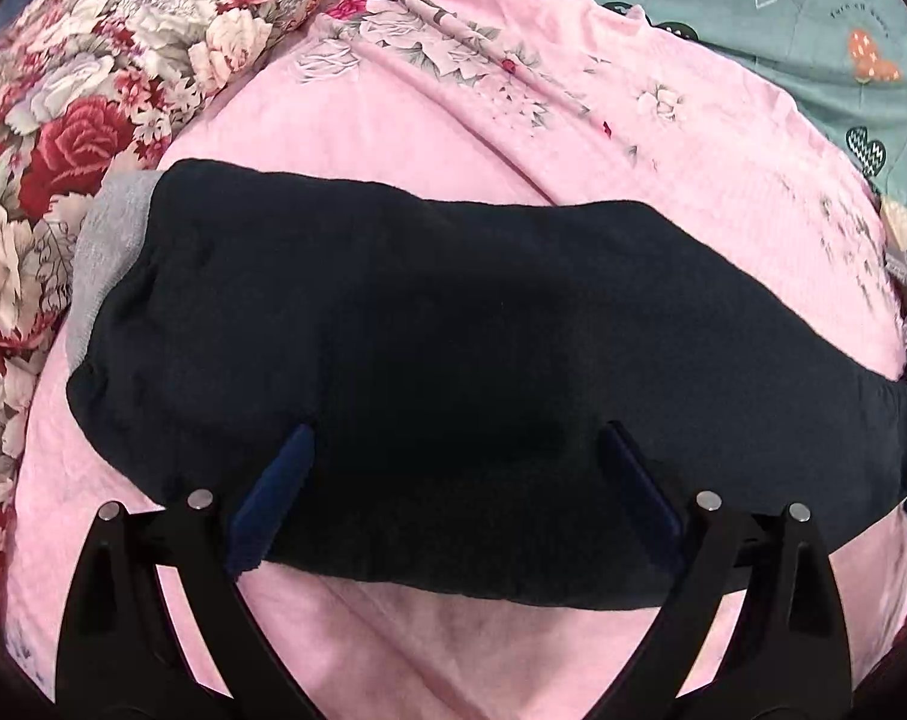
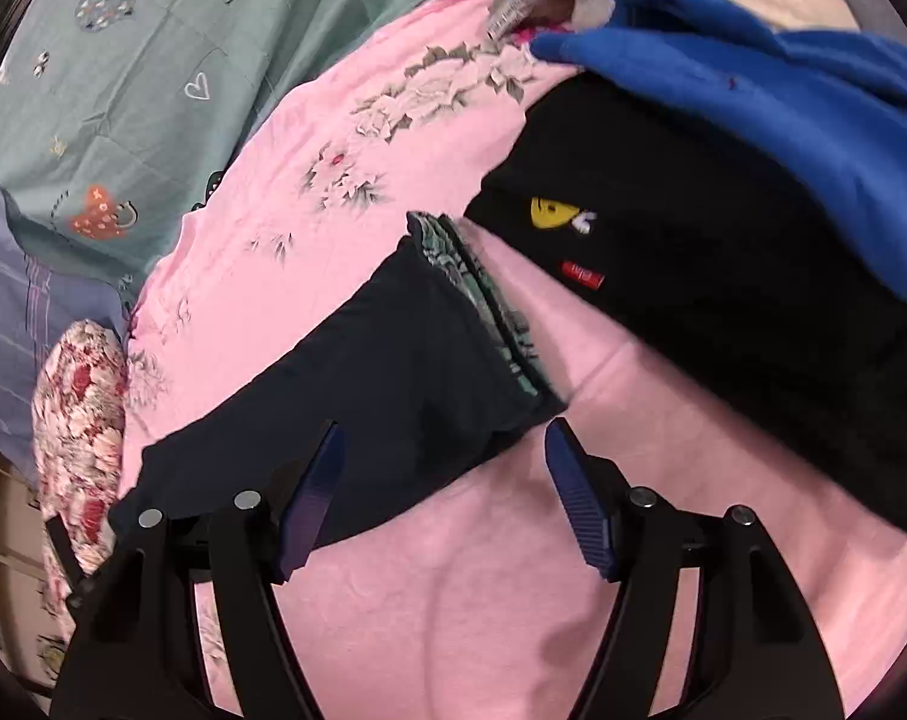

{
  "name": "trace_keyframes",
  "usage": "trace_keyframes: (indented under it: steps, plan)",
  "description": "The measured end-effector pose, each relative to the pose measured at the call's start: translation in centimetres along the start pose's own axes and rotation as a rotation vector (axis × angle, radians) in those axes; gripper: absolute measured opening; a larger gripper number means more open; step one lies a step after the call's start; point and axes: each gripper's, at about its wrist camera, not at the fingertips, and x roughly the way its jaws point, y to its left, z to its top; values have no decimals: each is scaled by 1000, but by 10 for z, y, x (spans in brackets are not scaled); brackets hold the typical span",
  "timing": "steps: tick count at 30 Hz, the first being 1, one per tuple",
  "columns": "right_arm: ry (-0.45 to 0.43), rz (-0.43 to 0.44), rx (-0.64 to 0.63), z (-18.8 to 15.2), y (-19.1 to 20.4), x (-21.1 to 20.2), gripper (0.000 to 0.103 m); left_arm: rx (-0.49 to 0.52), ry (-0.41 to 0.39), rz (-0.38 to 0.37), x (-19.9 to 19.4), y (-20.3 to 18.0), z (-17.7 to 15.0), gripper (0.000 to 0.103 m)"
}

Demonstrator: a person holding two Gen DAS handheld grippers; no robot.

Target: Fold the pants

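- Here, in the left wrist view, the dark navy pants lie folded into a broad band across a pink blanket with a faint flower print.
- The left gripper hangs over the near edge of the pants, its jaws wide apart; both blue pads lie against the cloth without pinching it.
- A grey garment peeks out from under the left end of the pants, most of it hidden.
- A red-and-cream floral quilt crowds the left side, and a teal sheet with heart prints fills the far right corner.
- The right end of the pants runs off into the dark rim of the lens and is cut off.

- In the right wrist view, the right gripper stands spread, nothing clamped; its left pad overlaps the pants, the right pad sits over bare pink blanket.
- The open end of the pants shows a grey-green patterned lining.
- A black garment with a yellow patch and a small red tag lies just beside that end, with a blue fleece piece draped over its far side.
- A grey item at the top edge is blurred and hard to make out.
- The teal sheet and floral quilt lie to the left.
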Motion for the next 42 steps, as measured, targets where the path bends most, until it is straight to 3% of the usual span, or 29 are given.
trace_keyframes:
  steps: [5,10,11,12,13,16,19,22,25,28,32,34,35,36,37,38,42]
  plan:
    - [13,-18,51,0,-4,6,69,-9,3,-5,5,1,1,96]
    - [-34,-37,74,13,-5,17,68,42,-12,60,14,-10,0,101]
    - [-41,-58,77,15,-3,19,58,46,-13,69,15,-11,0,101]
    - [-41,-79,83,16,-3,21,35,43,-14,70,14,-11,0,101]
    - [-38,-87,97,17,-3,23,24,37,-16,63,12,-9,0,101]
    - [-28,-14,175,16,-13,22,19,-2,-6,-15,3,2,2,101]
    - [-52,20,133,16,6,7,19,-53,-18,-89,-10,16,3,101]
    - [-50,99,17,14,58,-8,18,-116,-32,-104,-19,30,1,101]
    - [-19,168,-139,4,131,-3,18,-116,-49,-112,-25,33,-2,101]
    - [49,203,-243,-8,191,27,18,-90,-86,-77,-34,34,-6,101]
    - [225,168,-380,-54,257,100,20,-96,-93,-55,-38,44,-5,101]
    - [342,119,-443,-86,277,140,27,-103,-84,-54,-37,47,-4,101]
    - [369,80,-490,-99,284,151,37,-102,-76,-50,-35,47,-3,101]
    - [352,59,-553,-110,292,155,56,-102,-69,-48,-33,46,-3,101]
    - [331,80,-598,-116,298,151,64,-105,-58,-46,-31,44,-1,101]
    - [357,99,-604,-118,301,149,68,-103,-54,-43,-30,42,-1,101]
    - [404,229,-583,-99,295,119,68,-67,-62,-68,-34,21,5,101]
